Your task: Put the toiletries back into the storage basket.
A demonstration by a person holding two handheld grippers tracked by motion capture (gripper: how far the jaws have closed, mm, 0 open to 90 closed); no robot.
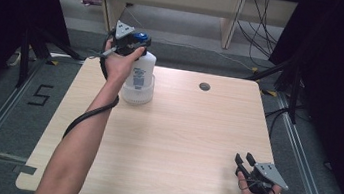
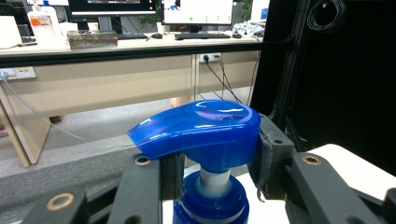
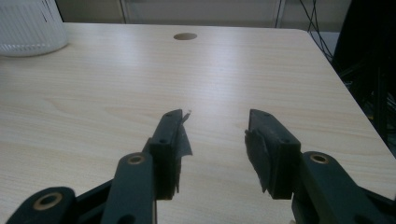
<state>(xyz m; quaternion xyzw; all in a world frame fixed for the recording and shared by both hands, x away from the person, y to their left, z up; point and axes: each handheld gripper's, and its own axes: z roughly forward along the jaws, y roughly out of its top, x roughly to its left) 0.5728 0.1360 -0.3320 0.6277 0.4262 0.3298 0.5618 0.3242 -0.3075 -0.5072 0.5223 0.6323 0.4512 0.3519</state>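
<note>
A white pump bottle [image 1: 141, 73] with a blue pump head [image 1: 141, 36] stands upright in a clear ribbed cup [image 1: 137, 92] at the back left of the wooden table [image 1: 179, 143]. My left gripper [image 1: 138, 41] is shut on the pump head, one pad on each side. In the left gripper view the blue pump head [image 2: 201, 130] sits between the jaws of the left gripper [image 2: 215, 156], its spout pointing left. My right gripper [image 1: 244, 158] rests near the table's front right corner. It is open, and the right gripper [image 3: 217, 116] has only bare wood between its jaws.
A round cable hole [image 1: 204, 86] sits at the table's back middle, also visible as the hole [image 3: 185, 36] ahead of the right gripper. The ribbed cup [image 3: 30, 28] shows far left there. Desks, cables and black curtains surround the table.
</note>
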